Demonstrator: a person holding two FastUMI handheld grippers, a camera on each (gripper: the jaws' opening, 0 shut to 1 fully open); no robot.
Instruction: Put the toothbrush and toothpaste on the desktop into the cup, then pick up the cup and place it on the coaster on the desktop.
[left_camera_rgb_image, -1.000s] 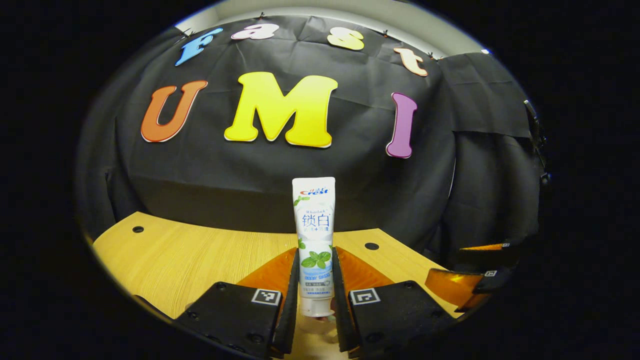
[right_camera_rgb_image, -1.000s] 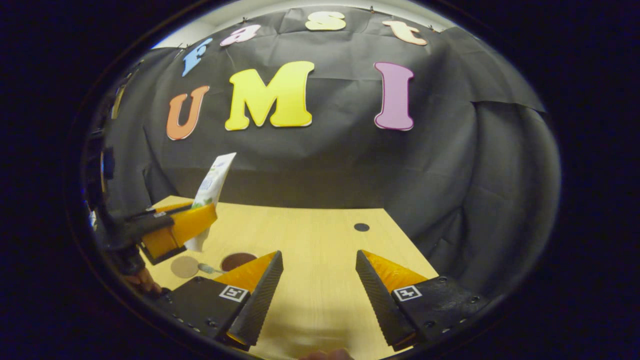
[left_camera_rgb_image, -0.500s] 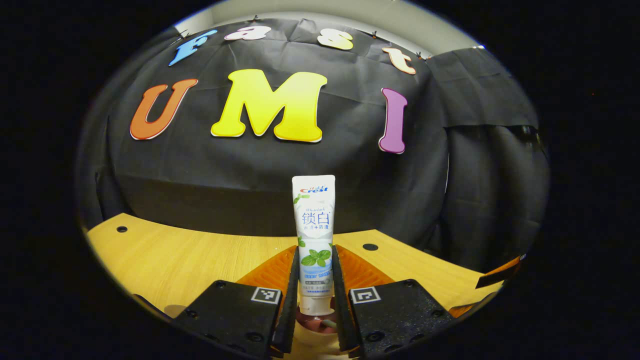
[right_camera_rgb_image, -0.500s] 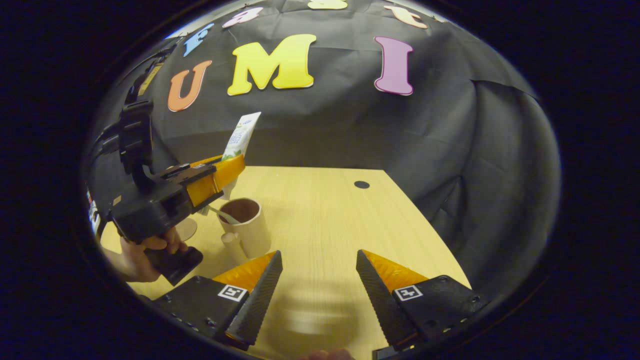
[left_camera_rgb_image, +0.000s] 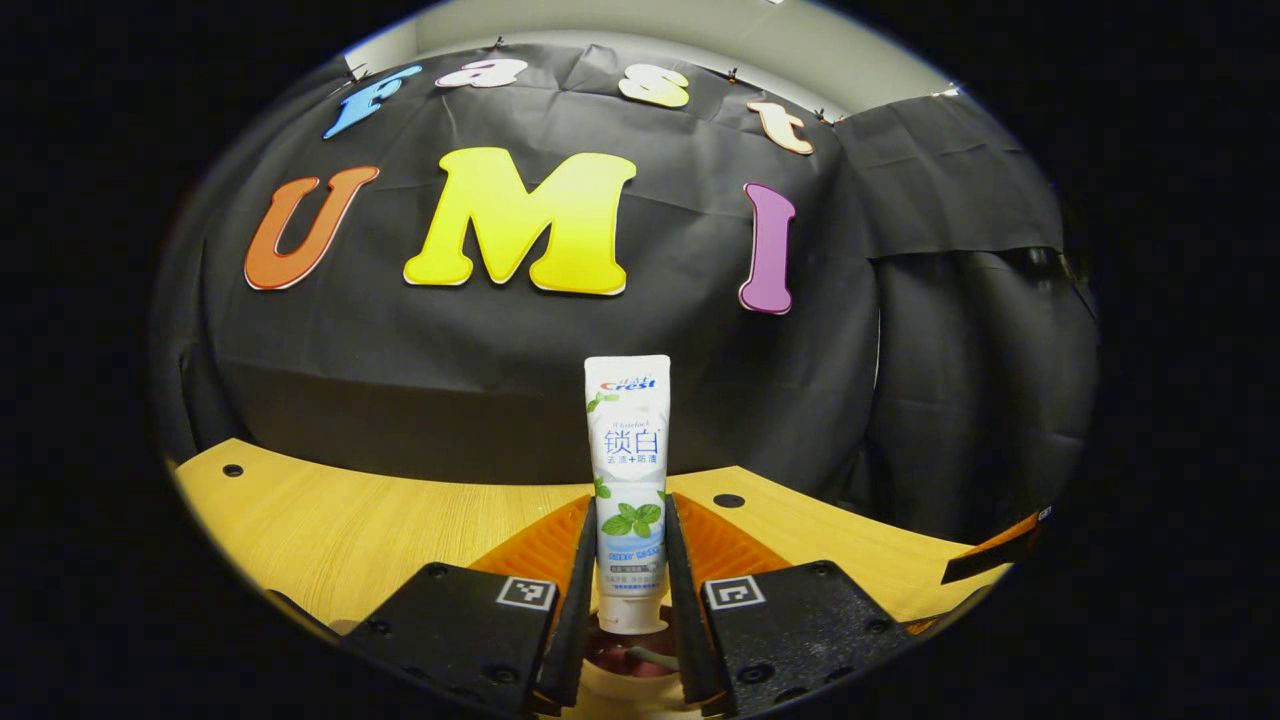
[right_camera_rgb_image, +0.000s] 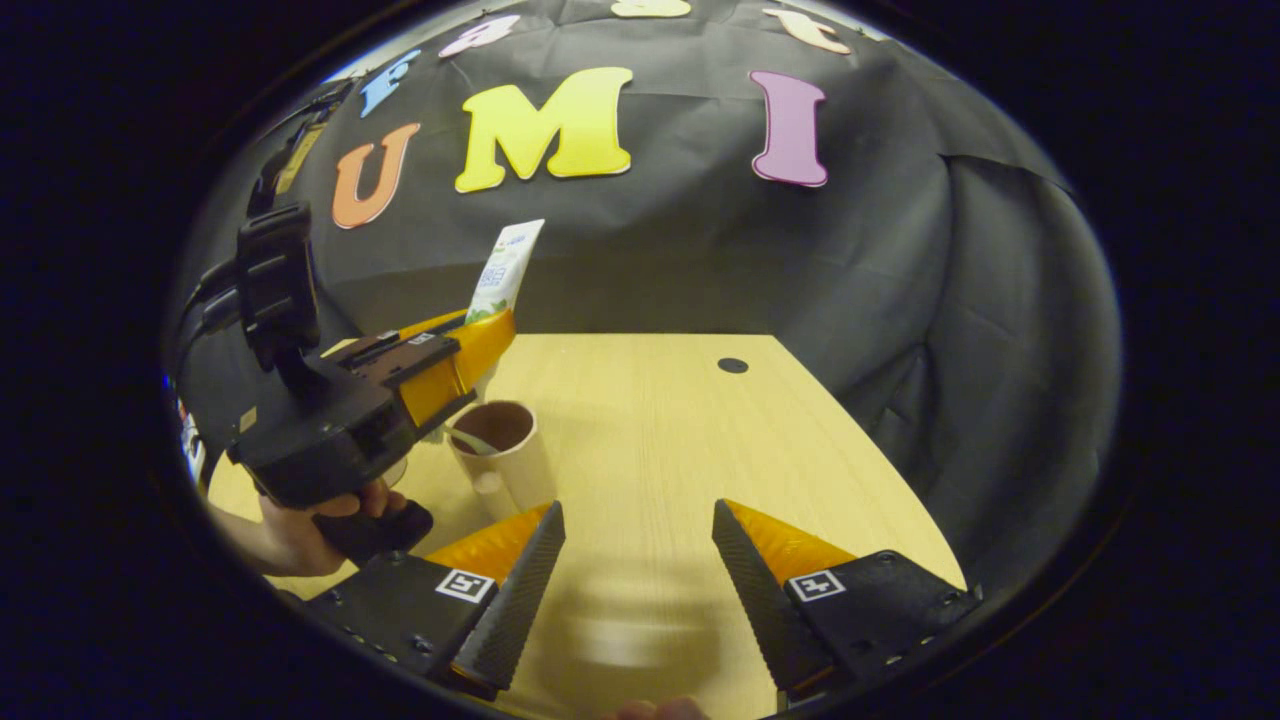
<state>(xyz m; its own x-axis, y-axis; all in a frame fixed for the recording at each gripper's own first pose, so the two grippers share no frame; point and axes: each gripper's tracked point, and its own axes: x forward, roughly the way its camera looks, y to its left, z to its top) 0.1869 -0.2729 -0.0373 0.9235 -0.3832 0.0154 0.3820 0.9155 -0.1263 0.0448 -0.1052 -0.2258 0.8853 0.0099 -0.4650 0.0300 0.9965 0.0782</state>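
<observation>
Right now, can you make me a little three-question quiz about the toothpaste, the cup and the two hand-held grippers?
1. True or false: the left hand-held gripper is shut on the toothpaste.
2. Where is the toothpaste's cap end? A) lying on the desktop B) just above the cup C) on the coaster
3. Fill in: the right hand-held gripper is ____ and holds nothing.

Key: 1 true; 2 B; 3 open.
</observation>
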